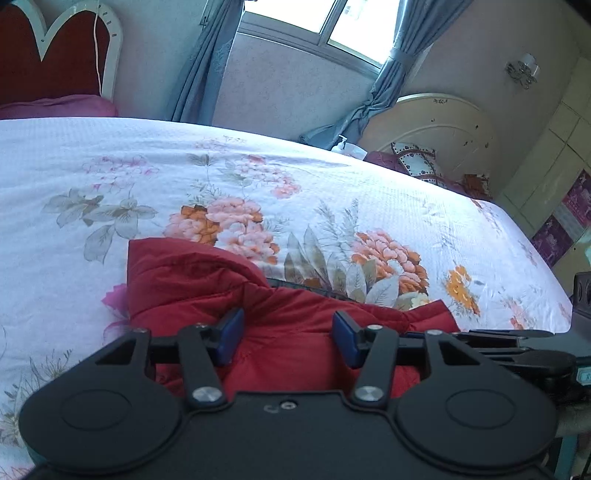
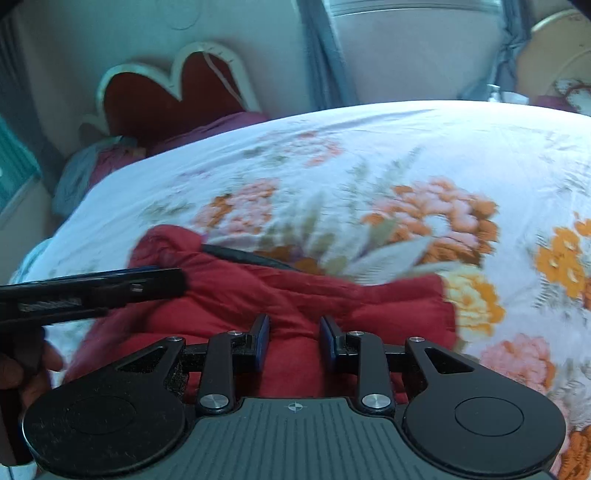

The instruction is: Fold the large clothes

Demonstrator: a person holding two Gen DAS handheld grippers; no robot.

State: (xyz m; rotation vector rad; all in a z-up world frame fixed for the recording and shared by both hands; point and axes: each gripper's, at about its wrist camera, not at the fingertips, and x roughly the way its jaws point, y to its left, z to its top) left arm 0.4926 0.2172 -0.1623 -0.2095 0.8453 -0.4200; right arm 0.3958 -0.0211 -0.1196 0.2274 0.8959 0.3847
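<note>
1. The left wrist view sits low at the near edge of the bed with the white floral cotton bedspread (image 1: 258, 155), just behind the left tool (image 1: 288, 341), and faces across the bed toward the far edge, the window with grey-blue curtains (image 1: 314, 26) and the wall.
2. The right wrist view looks from the same near edge, just behind the right tool (image 2: 294, 343), and is turned more toward the red heart-shaped headboard with a white frame (image 2: 166, 92).
3. Both cameras are very close to the puffy red quilted jacket (image 1: 207, 288), which fills their lower middle.
4. Both views share the jacket, the orange-pink flower print, the headboard and the curtains; the left tool also shows in the right view, at its left edge.
</note>
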